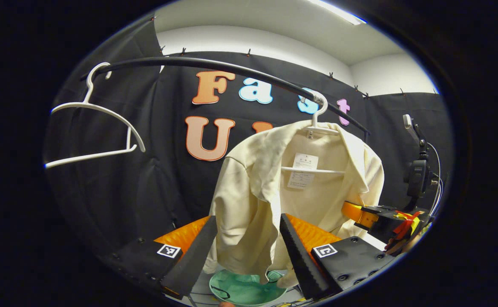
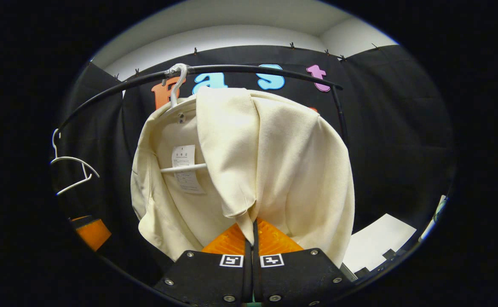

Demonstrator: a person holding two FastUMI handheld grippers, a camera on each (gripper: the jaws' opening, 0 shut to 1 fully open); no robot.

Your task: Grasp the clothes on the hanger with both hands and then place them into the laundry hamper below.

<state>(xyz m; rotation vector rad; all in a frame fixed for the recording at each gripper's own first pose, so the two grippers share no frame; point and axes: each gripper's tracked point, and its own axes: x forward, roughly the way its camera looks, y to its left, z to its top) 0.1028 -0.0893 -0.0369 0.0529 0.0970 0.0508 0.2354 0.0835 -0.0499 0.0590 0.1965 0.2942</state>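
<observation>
A black rail (image 1: 214,65) crosses the booth and carries two white hangers. One hanger (image 2: 180,128) holds the single cream jacket (image 2: 283,162), its hook taped or wrapped where it meets the rail, probably so it does not slide when the cloth is pulled. The spare hanger (image 1: 99,128) hangs bare farther along the rail, well apart from the jacket.

The jacket hangs open-fronted on its hanger, above the green hamper (image 1: 244,290), whose rim shows between the left gripper's fingers, so a released garment should fall into it.

The right gripper (image 2: 252,238) has its fingers pressed together on the lower edge of the jacket's front panel, pinching the cloth; that hold looks meant to draw this side off the hanger. In the left gripper view the same gripper (image 1: 372,217) shows at the jacket's far edge.

The left gripper (image 1: 249,247) has its fingers spread, with the hanging front of the jacket between them but no pinch yet; it seems lined up for the second grasp that the task asks for.

One white label is sewn inside the jacket's back.
</observation>
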